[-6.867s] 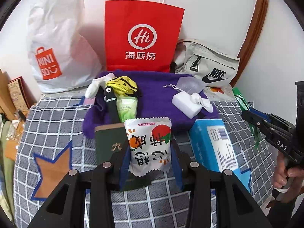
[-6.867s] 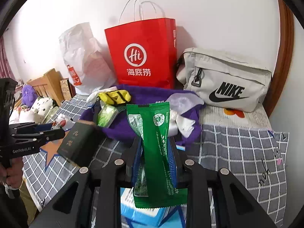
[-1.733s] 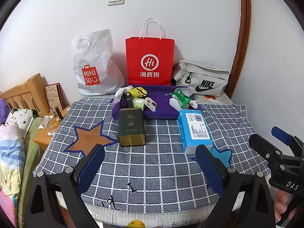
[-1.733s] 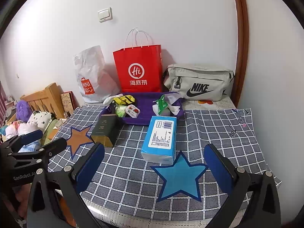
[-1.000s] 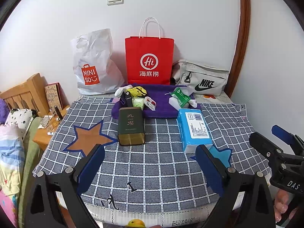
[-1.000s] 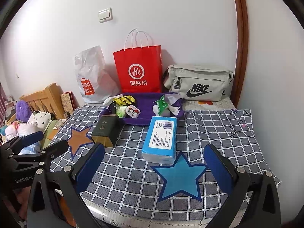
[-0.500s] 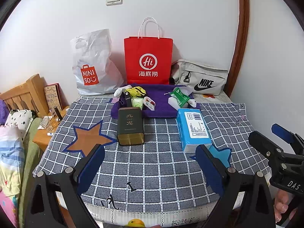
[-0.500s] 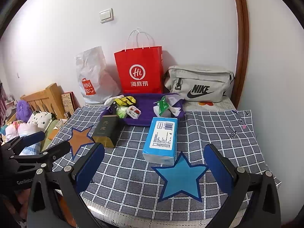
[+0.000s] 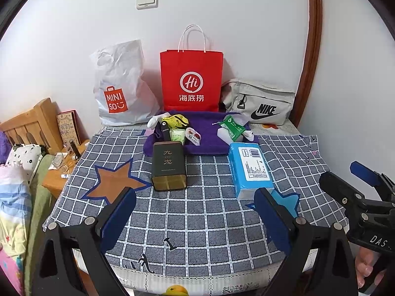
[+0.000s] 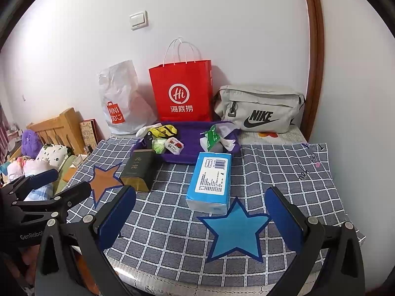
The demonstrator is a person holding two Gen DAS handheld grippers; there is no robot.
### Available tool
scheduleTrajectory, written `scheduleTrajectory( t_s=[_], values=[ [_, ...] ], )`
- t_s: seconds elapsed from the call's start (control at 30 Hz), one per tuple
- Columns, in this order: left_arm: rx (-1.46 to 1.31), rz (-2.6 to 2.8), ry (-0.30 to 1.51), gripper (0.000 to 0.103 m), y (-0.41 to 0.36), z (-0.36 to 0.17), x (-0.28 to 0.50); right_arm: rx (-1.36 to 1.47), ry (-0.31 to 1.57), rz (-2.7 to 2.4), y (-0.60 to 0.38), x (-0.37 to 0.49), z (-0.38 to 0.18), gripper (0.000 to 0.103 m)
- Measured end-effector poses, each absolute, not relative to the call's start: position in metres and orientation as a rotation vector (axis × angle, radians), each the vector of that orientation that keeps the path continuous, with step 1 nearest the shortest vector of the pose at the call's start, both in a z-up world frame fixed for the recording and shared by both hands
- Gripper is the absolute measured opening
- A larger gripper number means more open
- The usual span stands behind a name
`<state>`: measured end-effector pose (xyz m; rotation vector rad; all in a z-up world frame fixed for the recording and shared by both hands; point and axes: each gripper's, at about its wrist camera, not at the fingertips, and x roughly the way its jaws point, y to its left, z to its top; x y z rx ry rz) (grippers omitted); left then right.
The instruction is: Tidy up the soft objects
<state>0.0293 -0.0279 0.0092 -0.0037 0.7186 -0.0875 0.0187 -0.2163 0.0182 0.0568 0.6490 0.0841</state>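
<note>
I hold both tongs, left (image 9: pixel 195 212) and right (image 10: pixel 200 213), spread wide and empty, back from the desk (image 9: pixel 197 222), since the soft packets already sit gathered on the purple tray (image 9: pixel 209 125).

Small print on the blue pack (image 10: pixel 211 175) is too fine to read. Rear edge of the purple tray (image 9: pixel 209 130) at 12 o'clock is hidden behind the red bag (image 9: pixel 191 81). White block (image 9: pixel 223 133) is partly covered by the green packet (image 9: pixel 233 127). Yellow object (image 9: pixel 176 290) at 6 o'clock is cut off by the frame edge; identity unclear. Hand (image 9: pixel 365 266) at 4 o'clock is mostly hidden behind the right gripper (image 9: pixel 345 180). Clutter on the side table (image 9: pixel 63 165) at 9 o'clock is too small to identify.
</note>
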Motion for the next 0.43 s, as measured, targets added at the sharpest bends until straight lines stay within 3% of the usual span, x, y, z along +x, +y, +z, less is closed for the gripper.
scheduleTrajectory(
  t_s=[0.43],
  values=[
    [-0.019, -0.092, 0.713, 0.097, -0.0211, 0.0052, 0.0370, 0.055, 0.653, 0.091, -0.2153, 0.0215, 0.0155, 0.103]
  ],
)
